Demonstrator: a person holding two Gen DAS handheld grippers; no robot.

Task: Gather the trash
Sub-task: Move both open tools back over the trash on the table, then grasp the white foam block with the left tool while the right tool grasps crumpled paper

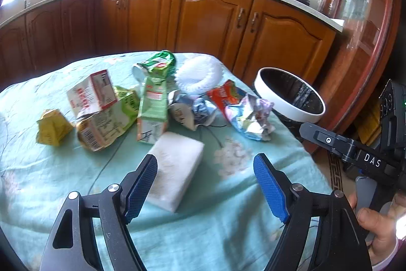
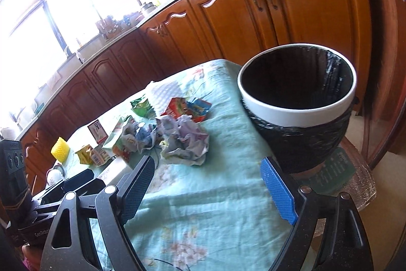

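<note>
Left gripper (image 1: 205, 187) is spread wide with nothing in it, hovering over the near part of the surface (image 1: 228, 220), which has a pale green floral cloth on it. Just past its fingertips lies a white foam block (image 1: 175, 169), closer to the left finger, and whether it touches that finger is hard to say.

Beyond the block is the trash pile: a green-and-white carton (image 1: 152, 108) standing up in the middle, a red-and-white box (image 1: 91, 93) tilted on top of a crumpled printed pack (image 1: 104, 128) to its left, and a yellow crumpled wrapper (image 1: 52, 127) at the far left. To the right of the carton there's crumpled paper (image 1: 187, 108), then a shiny red-and-silver snack bag (image 1: 241, 108). Farther back sit a green snack bag (image 1: 157, 65) and a white ruffled foam net (image 1: 200, 75).

Right gripper (image 2: 209, 184) is also released and empty, above the cloth near the right edge. The nearest piece of trash to it is a ball of crumpled paper (image 2: 185, 141), a bit ahead and left. The trash bin (image 2: 297, 103), white rim with a black liner, stands just off the right edge of the surface on a low stand. A person's hand (image 1: 380, 222) shows at the right of the left wrist view, holding the other gripper's handle.

Wooden kitchen cabinets (image 1: 203, 17) run along behind.
</note>
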